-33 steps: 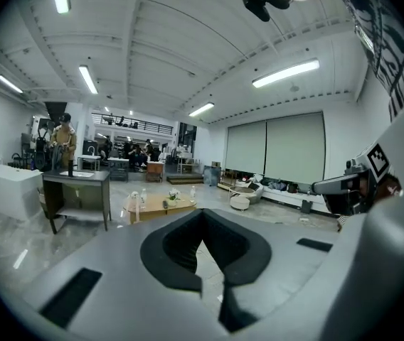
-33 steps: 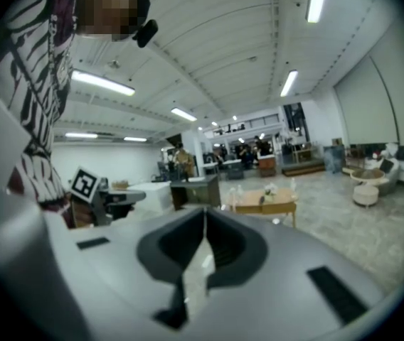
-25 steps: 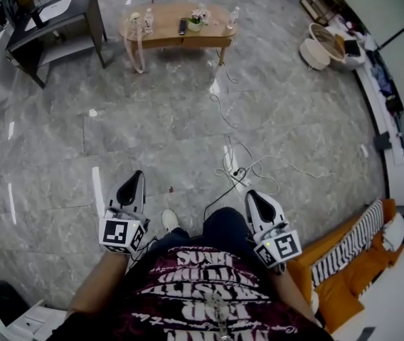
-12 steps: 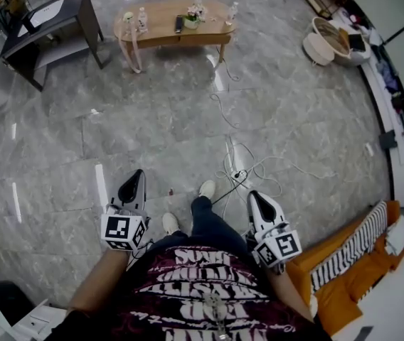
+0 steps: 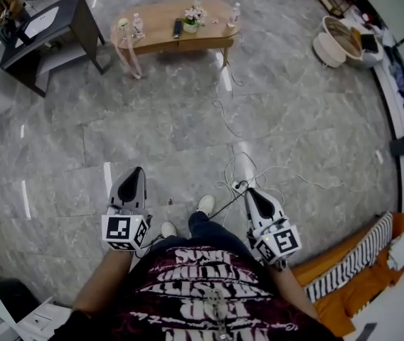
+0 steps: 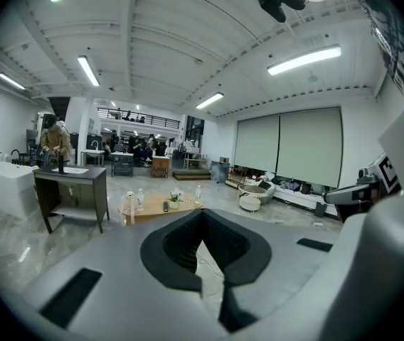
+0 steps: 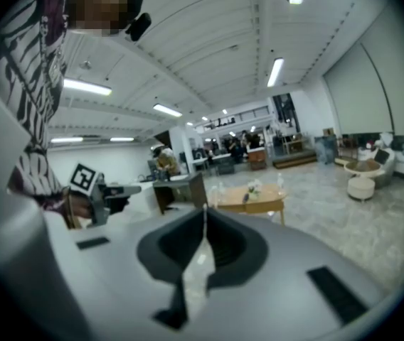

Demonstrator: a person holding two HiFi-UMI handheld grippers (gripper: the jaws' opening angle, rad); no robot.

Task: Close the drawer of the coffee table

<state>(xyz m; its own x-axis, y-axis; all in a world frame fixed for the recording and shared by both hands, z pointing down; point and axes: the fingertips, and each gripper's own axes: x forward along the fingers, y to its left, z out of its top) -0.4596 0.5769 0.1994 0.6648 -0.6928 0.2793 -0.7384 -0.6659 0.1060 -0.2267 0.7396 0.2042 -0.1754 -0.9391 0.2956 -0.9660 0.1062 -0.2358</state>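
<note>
The light wooden coffee table (image 5: 173,25) stands far ahead across the stone floor, with bottles, a remote and a small plant on top; its drawer is too small to make out. The table also shows small in the left gripper view (image 6: 161,206) and the right gripper view (image 7: 253,198). My left gripper (image 5: 137,171) and right gripper (image 5: 249,193) are held low in front of my body, pointing toward the table and several steps short of it. Both are shut with nothing in them: the left gripper (image 6: 202,217) and the right gripper (image 7: 205,210) show their tips meeting.
A dark desk (image 5: 45,30) stands left of the table. Loose white and black cables (image 5: 239,176) with a power strip lie on the floor ahead of my right gripper. A round basket (image 5: 330,45) sits at the far right, and orange cushions (image 5: 355,275) at the near right.
I have stepped forward: the floor cables have slid down the head view toward my feet and the table looks slightly nearer. Both grippers came along, still shut.
</note>
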